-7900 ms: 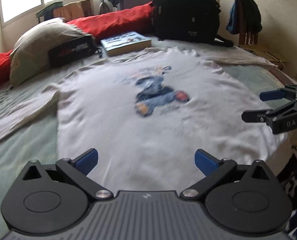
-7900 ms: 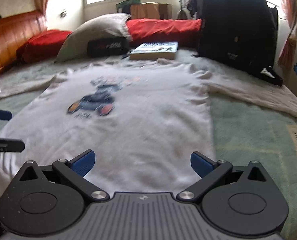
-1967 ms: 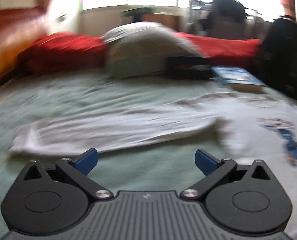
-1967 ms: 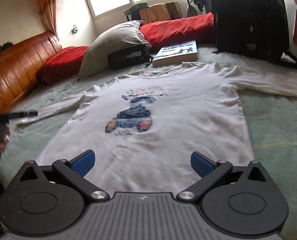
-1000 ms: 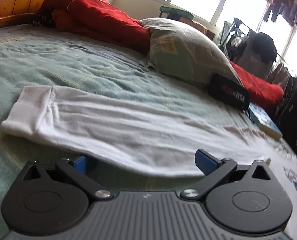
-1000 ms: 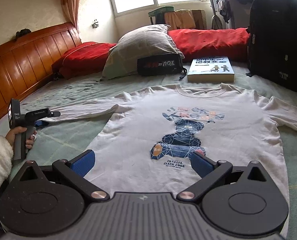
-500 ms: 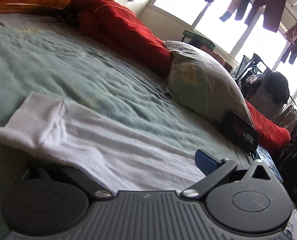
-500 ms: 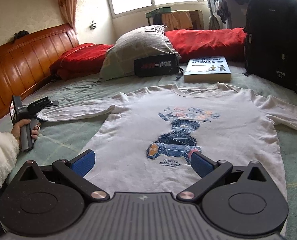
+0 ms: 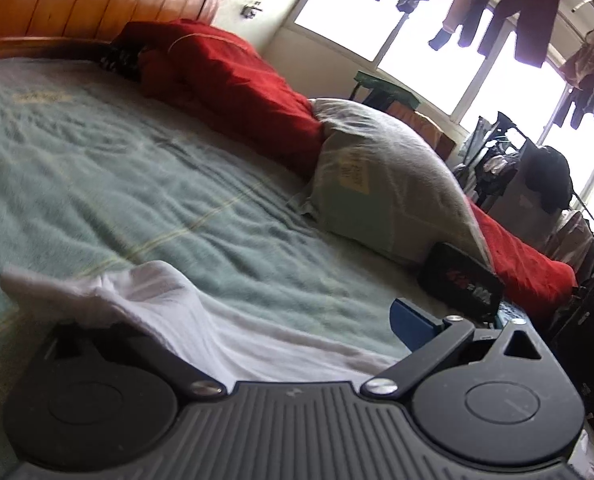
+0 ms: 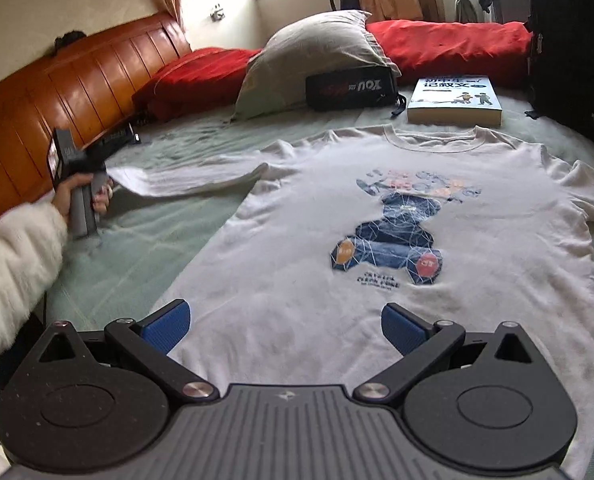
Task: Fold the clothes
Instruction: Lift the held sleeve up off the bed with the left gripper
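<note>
At the centre of the right wrist frame I see one white shirt (image 10: 397, 248) lying flat, print up, on the green blanket (image 10: 145, 248) of the bed. I count one grey pillow (image 10: 313, 56), one book (image 10: 455, 100) in the upper right, one black pouch (image 10: 351, 88) touching the pillow's lower edge, and one black backpack (image 10: 573, 52) at the right edge; I cannot tell what the pouch or the backpack holds. Red bedding (image 10: 449, 46) runs along the top behind them.

My right tongs (image 10: 285, 326) are released, both blue pads spread wide at the bottom of the frame over the shirt's hem, gripping nothing.

My left tongs (image 10: 115, 138) sit at the left edge of that frame, held in one hand (image 10: 81, 192) with a fluffy white cuff (image 10: 13, 264). The tip of the shirt's long sleeve (image 10: 177, 180) reaches up to them, raised a little off the blanket.

In the left wrist frame, the left tongs (image 9: 257, 332) are spread; the sleeve (image 9: 145, 312) drapes over the lower-left finger, hiding its pad, while the blue pad (image 9: 411, 322) on the right stands bare, clear of the cloth. The cuff end bunches at the lower left. I cannot tell whether the cloth is pinched at all.
</note>
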The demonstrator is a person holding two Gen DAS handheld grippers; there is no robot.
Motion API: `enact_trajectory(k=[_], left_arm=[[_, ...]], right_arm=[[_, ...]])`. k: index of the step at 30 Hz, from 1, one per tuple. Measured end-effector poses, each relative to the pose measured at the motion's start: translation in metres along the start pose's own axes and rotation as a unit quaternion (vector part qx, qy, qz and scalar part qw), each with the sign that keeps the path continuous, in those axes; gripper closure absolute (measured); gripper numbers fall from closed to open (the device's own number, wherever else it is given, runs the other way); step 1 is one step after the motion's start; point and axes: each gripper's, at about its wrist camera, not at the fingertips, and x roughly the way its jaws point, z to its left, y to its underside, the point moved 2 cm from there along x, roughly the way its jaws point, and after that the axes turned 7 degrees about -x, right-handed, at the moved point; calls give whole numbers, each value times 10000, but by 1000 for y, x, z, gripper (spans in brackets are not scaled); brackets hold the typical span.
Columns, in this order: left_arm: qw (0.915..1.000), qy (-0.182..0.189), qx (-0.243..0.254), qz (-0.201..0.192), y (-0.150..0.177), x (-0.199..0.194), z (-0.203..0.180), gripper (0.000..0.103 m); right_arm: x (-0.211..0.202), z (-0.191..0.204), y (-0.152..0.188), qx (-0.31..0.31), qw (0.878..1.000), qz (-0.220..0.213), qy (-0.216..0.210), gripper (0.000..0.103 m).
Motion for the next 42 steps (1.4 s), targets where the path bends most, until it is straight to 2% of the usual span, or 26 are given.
enact_trajectory(k=[5, 11, 18, 25, 42], left_arm=[[9995, 72, 314, 16, -7, -11, -37, 1], [9981, 197, 569, 90, -12, -18, -85, 1], [9952, 393, 886, 162, -12, -25, -147, 1], [9924, 535, 1050, 340, 0, -23, -200, 1], [9834, 735, 1533, 638, 40, -8, -315, 1]], right_arm=[[-6, 2, 8, -185, 9995, 257, 83, 0], [-21, 1, 18, -450, 9984, 285, 200, 0], [-39, -15, 31, -411, 9987, 241, 164, 0], [-58, -32, 43, -246, 9994, 113, 201, 0], [-83, -58, 71, -328, 9995, -27, -7, 0]])
